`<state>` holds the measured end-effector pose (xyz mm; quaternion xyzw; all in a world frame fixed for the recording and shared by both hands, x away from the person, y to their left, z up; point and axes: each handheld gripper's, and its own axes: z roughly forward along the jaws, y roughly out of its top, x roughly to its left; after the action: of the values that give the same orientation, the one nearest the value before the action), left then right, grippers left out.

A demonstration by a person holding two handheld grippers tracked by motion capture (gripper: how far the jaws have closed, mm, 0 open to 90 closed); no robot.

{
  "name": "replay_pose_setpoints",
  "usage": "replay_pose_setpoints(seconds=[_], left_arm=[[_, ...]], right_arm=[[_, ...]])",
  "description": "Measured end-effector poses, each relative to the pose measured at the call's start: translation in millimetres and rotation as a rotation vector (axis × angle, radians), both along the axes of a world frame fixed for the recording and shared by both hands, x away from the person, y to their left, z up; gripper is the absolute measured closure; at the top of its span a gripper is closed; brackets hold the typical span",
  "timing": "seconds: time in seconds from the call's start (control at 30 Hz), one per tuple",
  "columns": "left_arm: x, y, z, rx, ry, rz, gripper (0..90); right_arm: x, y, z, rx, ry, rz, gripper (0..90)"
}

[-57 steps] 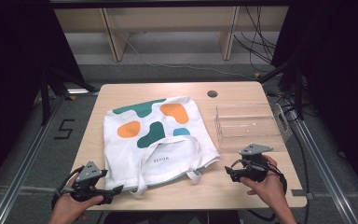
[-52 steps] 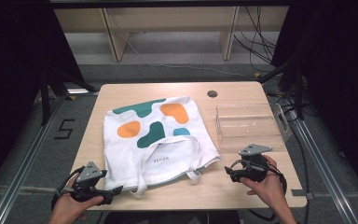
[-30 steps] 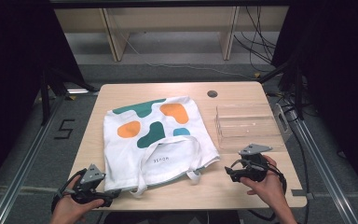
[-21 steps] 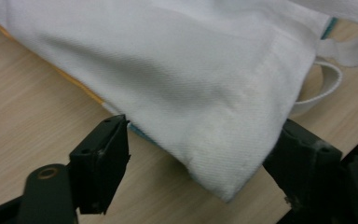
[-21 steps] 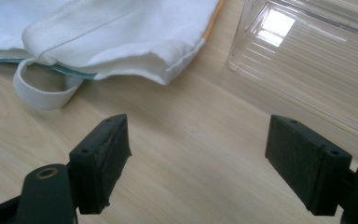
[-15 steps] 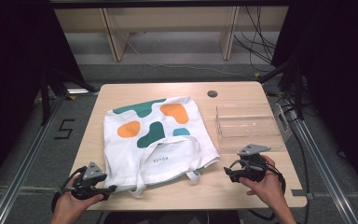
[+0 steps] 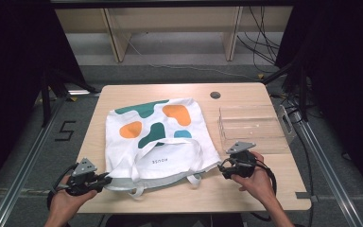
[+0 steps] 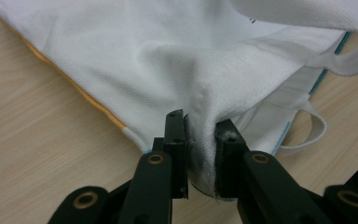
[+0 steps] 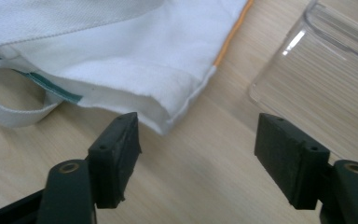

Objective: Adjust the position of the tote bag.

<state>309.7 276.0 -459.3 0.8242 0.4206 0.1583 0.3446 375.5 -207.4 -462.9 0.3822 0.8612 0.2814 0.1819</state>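
**Pinching the tote's near-left corner**

Pinching a fold of white cloth, my left gripper (image 8: 200,140) had its fingers (image 8: 175,140) clamped on the near-left corner of the tote bag (image 7: 158,137). My right gripper (image 9: 196,154) stood with its fingers (image 9: 116,154) spread wide and empty, just short of the bag's near-right corner. The bag lay flat on the counter (image 7: 246,189), its handles (image 7: 189,151) toward me. A clear plastic box (image 7: 253,127) stood just beside the bag, on its right.
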Motion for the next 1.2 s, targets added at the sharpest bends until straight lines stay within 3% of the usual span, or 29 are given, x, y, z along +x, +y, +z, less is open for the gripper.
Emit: replay_pose_setpoints(seconds=[0.03,0.07,0.17,0.2,0.23,0.27,0.4,0.43,0.47,0.5,0.53,0.6,0.63,0.7,0.73,0.77,0.8,0.83,0.97,1.03,1.13,1.2], left_arm=[[0.0,-1.9,-1.1,-0.019,-0.016,0.019,78.6],[0.4,1.2,0.4,0.017,-0.009,-0.015,78.7],[0.1,1.1,0.5,0.014,-0.006,-0.008,78.8],[0.0,-1.9,-1.0,-0.007,-0.003,0.008,78.8],[0.0,-1.9,-1.0,-0.007,-0.003,0.008,78.9],[0.6,-0.1,0.3,0.041,-0.005,-0.028,78.8],[1.1,-1.3,-2.0,0.004,-0.009,0.012,78.9],[1.7,2.1,-0.8,0.022,0.004,-0.012,78.9],[1.9,1.5,-1.6,0.010,0.003,-0.005,78.9],[1.9,1.5,-1.6,0.010,0.003,-0.005,78.9],[3.3,2.2,-1.6,0.032,0.002,-0.023,78.9],[3.6,2.8,-1.7,0.036,0.006,-0.022,79.2],[4.1,3.0,-2.5,0.034,-0.012,-0.021,79.3],[5.4,4.9,-2.2,0.043,-0.006,-0.015,79.5],[5.5,4.1,-3.4,0.016,-0.014,0.014,79.6],[5.5,4.1,-3.4,0.016,-0.014,0.014,79.6],[6.4,6.9,-2.1,0.041,-0.013,0.007,79.6],[7.5,8.1,-3.1,0.039,-0.029,0.013,79.6],[16.0,10.5,-9.5,0.083,0.005,0.027,74.6],[20.8,9.9,-13.1,0.084,0.014,0.026,68.1],[26.9,8.1,-15.3,0.099,0.021,0.015,63.9],[29.2,7.4,-16.2,0.103,0.025,0.004,63.9]], right_arm=[[4.9,2.7,-1.7,-0.014,0.013,-0.006,34.3],[7.2,3.6,-2.3,-0.010,0.031,-0.009,34.2],[11.1,4.5,-2.6,0.001,0.048,-0.019,34.1],[13.9,7.0,-1.9,0.002,0.062,-0.030,35.5],[15.0,9.9,-1.7,0.005,0.053,-0.035,37.8],[16.3,13.3,-1.4,-0.006,0.047,-0.028,40.0],[23.8,24.2,-0.5,-0.053,0.009,-0.003,45.6],[29.5,30.1,-4.9,-0.085,0.000,0.028,56.4],[29.5,33.7,-6.1,-0.092,0.015,0.040,63.8],[29.5,33.7,-6.1,-0.092,0.015,0.040,63.8],[29.4,37.3,-6.7,-0.120,-0.002,0.074,71.3],[25.8,39.8,-5.7,-0.172,-0.021,0.099,76.5],[22.1,40.4,-5.6,-0.177,-0.016,0.097,77.9],[16.4,38.7,-5.1,-0.188,-0.032,0.123,78.8],[11.0,38.3,-3.8,-0.185,-0.036,0.131,78.9],[4.2,38.2,-1.9,-0.184,-0.033,0.130,79.3],[-0.7,37.5,-0.8,-0.183,-0.035,0.153,79.3],[-0.7,37.5,-0.8,-0.183,-0.035,0.153,79.3],[-26.9,39.0,0.9,-0.156,-0.026,0.193,79.0],[-29.0,37.5,-1.5,-0.144,-0.023,0.194,77.8],[-22.7,36.5,-8.3,-0.108,0.004,0.193,70.6],[-19.1,36.7,-9.5,-0.116,0.001,0.206,69.8]])
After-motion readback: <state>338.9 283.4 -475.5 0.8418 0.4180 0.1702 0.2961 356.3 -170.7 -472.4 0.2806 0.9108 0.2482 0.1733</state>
